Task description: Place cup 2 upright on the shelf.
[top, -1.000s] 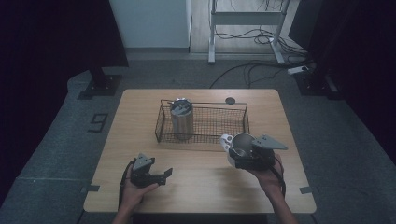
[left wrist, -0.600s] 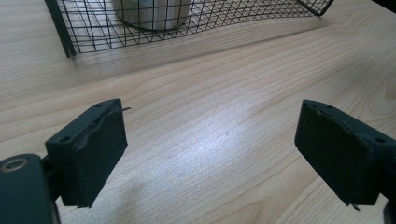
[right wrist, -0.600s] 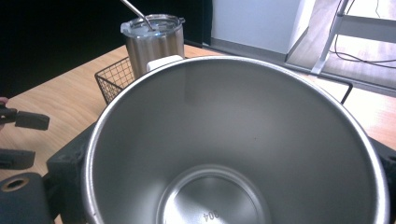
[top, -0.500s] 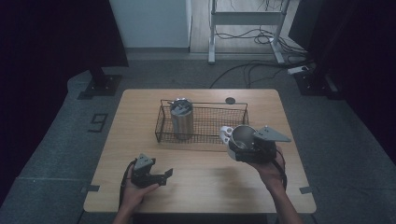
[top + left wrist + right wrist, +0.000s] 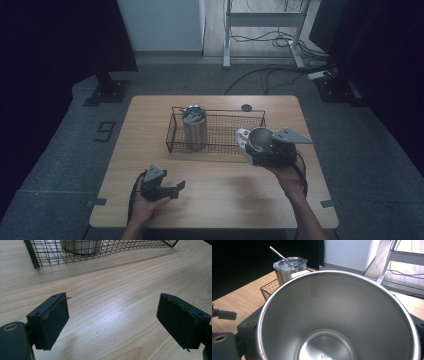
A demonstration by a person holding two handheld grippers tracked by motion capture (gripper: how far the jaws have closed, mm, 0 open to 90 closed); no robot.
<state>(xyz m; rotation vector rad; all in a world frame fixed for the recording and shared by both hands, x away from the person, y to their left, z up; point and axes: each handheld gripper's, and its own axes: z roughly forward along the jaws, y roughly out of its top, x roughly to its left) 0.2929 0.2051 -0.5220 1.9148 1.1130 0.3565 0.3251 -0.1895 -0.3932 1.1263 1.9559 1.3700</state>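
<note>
1. Step in hand: the right gripper carries an open steel cup, its jaws clamped on the cup's wall. The cup hangs above the front right edge of the wire basket, clear of the table. In the right gripper view the cup's mouth faces the camera and the inside looks empty.
2. A lidded tumbler with a straw stands upright in the basket's left part; the right part looks free.
3. The left gripper rests low over the table's front left, well apart from basket and cup. Its jaws stand apart with only bare tabletop between the pads.
4. Next move, as I judge it: carry the cup over the rim, turn it upright, lower it into the free right part beside the tumbler, then release. Risk: catching the wire rim or knocking the tumbler.
5. Against the earlier frames: the cup and right hand sit higher and nearer the basket. The left jaws have just been closing somewhat, nothing between them; that hand has kept its place.
</note>
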